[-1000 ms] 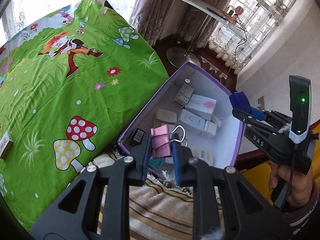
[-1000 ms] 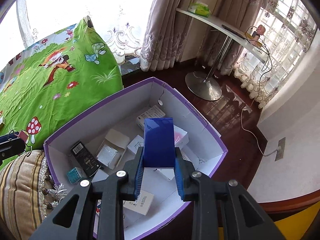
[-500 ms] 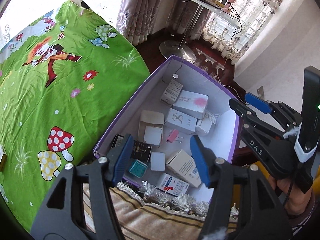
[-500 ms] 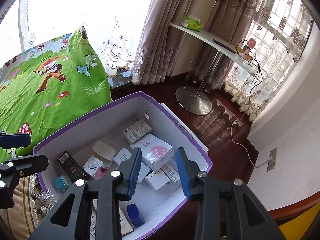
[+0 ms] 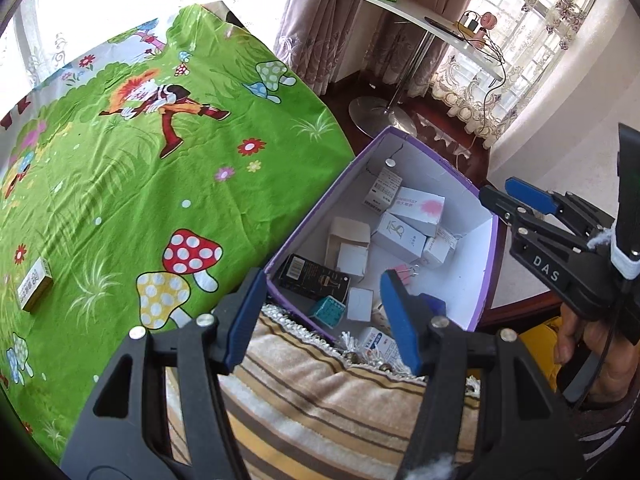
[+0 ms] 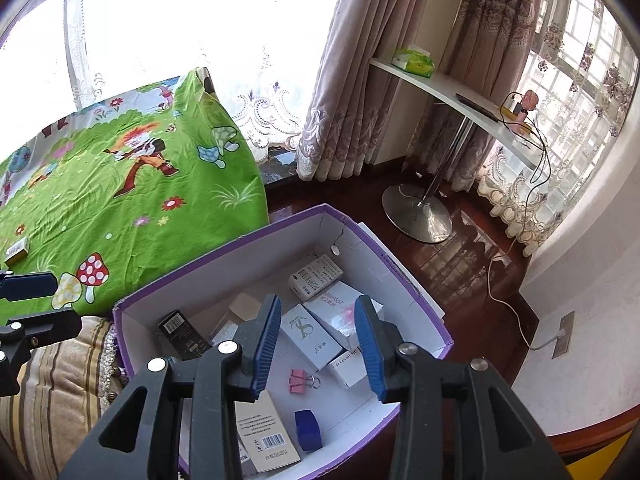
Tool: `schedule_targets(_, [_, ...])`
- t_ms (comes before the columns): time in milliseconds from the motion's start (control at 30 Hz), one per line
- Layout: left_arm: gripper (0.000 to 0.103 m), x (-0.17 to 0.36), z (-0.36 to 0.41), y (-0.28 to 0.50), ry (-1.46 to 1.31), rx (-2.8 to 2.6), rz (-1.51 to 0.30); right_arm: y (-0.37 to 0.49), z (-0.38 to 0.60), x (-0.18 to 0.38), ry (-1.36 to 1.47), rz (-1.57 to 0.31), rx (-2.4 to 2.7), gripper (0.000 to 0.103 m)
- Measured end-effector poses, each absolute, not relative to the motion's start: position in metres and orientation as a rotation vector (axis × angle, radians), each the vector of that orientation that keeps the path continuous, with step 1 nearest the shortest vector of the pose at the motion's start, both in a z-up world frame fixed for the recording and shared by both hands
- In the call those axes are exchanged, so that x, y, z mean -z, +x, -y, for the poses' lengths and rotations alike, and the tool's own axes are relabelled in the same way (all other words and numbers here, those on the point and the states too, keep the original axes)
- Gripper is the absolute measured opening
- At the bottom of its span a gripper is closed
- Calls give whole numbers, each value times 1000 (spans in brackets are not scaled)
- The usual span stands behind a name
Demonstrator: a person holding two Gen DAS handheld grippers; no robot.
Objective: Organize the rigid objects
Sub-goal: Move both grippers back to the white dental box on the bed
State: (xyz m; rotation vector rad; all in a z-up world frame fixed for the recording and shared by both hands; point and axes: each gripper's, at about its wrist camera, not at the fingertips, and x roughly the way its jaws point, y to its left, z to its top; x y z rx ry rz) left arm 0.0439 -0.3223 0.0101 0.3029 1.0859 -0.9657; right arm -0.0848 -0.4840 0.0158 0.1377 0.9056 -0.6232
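Observation:
A purple-rimmed white box (image 5: 320, 216) (image 6: 224, 248) sits between the green cartoon cloth (image 5: 140, 180) and the wall. It holds several small cartons, a black carton (image 5: 312, 278), a pink binder clip (image 5: 400, 270) (image 6: 300, 380) and a blue block (image 6: 308, 428) (image 5: 434, 304). My left gripper (image 5: 320, 280) is open and empty above the box's near corner. My right gripper (image 6: 318, 300) hovers over the box with its jaws opening and nothing between them; it also shows from the side (image 5: 498, 194). A small pale carton (image 5: 34, 284) (image 6: 17, 250) lies on the cloth.
A striped cushion (image 5: 320, 400) (image 6: 52, 380) with a fringe lies against the box's near side. Beyond the box are dark wood floor, a desk's round metal foot (image 6: 416, 216), curtains, a white cable and a wall socket (image 6: 562, 334). A hand (image 5: 580, 344) holds the right gripper.
Both grippers have opened. The pink clip left the left gripper and the blue block left the right; both now lie in the box. Both grippers have risen a little.

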Motion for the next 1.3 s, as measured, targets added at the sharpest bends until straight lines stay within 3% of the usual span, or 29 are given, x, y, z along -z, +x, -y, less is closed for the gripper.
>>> schedule_targets(333, [75,-37,196,104,182,748,-989,-57,428,-108,71,-724,389,69])
schedule_targets(600, [79,-20,74,168,-8,448,-1016,-13,394,-138,53,-671,234,76])
schedule_targets(833, [79,8,30,204,-9,309,-1058,50,363,-116,-24,-770,94,76])
schedule_targets(1000, [79,32,42,217,228,344,-1019,104,324,-75,-182,-879,-54,76])
schedule_targets(1167, [79,60,53,229,281,402,-1042,152,289,-23,-225,-990,-197,76])
schedule_targets(1300, [70,78,60,238,284,429,-1069,185,259,16,-228,-1044,-298,76])
